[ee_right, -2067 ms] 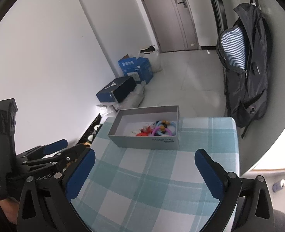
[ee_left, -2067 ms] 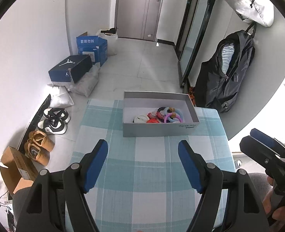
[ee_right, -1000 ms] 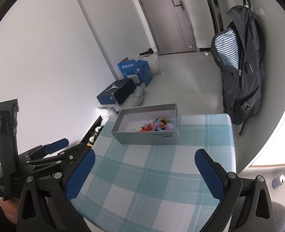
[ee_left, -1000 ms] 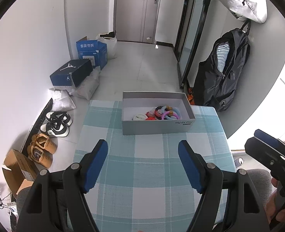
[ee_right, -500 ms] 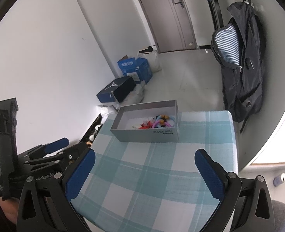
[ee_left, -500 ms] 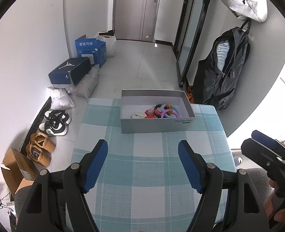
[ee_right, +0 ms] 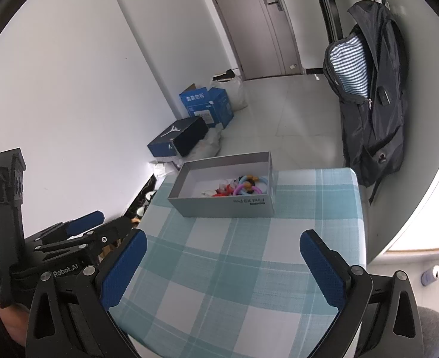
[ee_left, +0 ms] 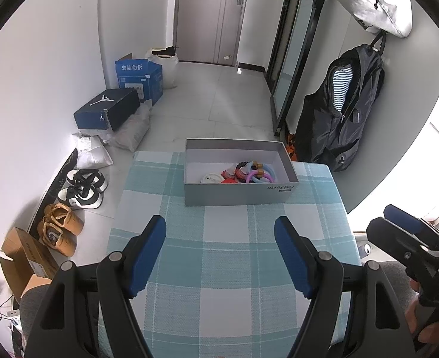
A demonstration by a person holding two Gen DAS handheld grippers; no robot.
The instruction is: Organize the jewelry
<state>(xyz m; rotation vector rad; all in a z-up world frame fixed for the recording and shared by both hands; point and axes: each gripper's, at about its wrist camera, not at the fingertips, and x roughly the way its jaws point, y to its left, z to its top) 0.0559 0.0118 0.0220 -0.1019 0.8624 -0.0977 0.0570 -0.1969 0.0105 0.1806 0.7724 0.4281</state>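
A heap of colourful jewelry (ee_left: 243,172), rings and beaded bracelets in pink, purple, blue and red, lies bunched in the right half of an open grey cardboard box (ee_left: 237,192) at the far end of a table under a teal-and-white checked cloth (ee_left: 228,256). The left gripper (ee_left: 220,253) and right gripper (ee_right: 223,264), each with blue-padded jaws spread wide and empty, hang above the near cloth, well short of the box. No piece lies outside the box, so the sorting appears either finished or not begun; which, the views cannot settle.
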